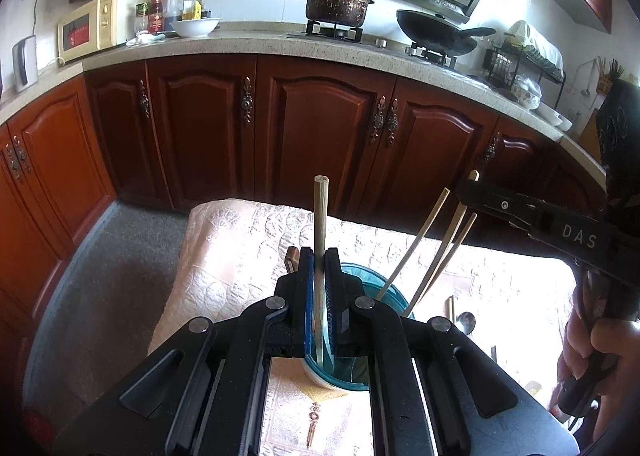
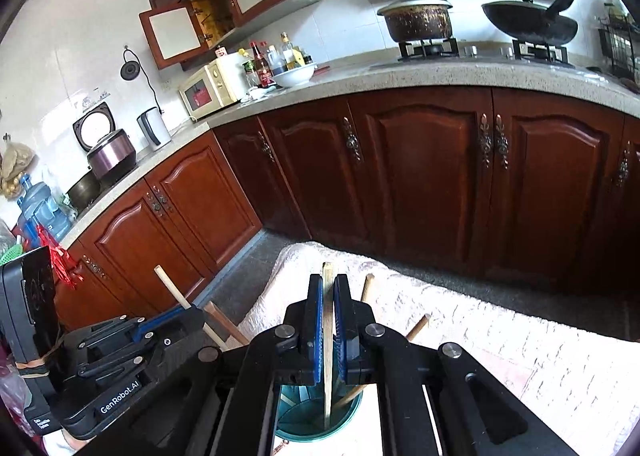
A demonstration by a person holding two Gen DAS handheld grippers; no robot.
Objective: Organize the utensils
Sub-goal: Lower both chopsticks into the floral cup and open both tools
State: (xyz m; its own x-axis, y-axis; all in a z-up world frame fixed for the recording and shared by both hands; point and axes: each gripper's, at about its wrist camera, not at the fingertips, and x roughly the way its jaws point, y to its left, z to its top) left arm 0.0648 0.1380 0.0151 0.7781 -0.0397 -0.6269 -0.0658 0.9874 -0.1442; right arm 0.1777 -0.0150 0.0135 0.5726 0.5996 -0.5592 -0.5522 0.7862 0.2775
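My left gripper (image 1: 319,256) is shut on an upright bamboo chopstick (image 1: 320,211), whose lower end reaches down into a teal cup (image 1: 354,356) on the lace-covered table (image 1: 240,248). Several other chopsticks (image 1: 416,244) lean to the right in that cup. My right gripper (image 2: 329,280) is shut on a second chopstick (image 2: 328,356) that also dips into the teal cup (image 2: 316,420). In the left wrist view the right gripper (image 1: 466,191) comes in from the right. In the right wrist view the left gripper (image 2: 192,312) sits at the left with its chopstick (image 2: 172,288).
A metal spoon (image 1: 466,322) lies on the cloth right of the cup. Dark wood cabinets (image 1: 320,135) stand beyond the table, under a stone counter (image 1: 248,47) with a pot (image 1: 338,7), a wok (image 1: 436,33), a white bowl (image 1: 196,27) and a microwave (image 1: 92,31). Grey floor (image 1: 112,276) lies to the left.
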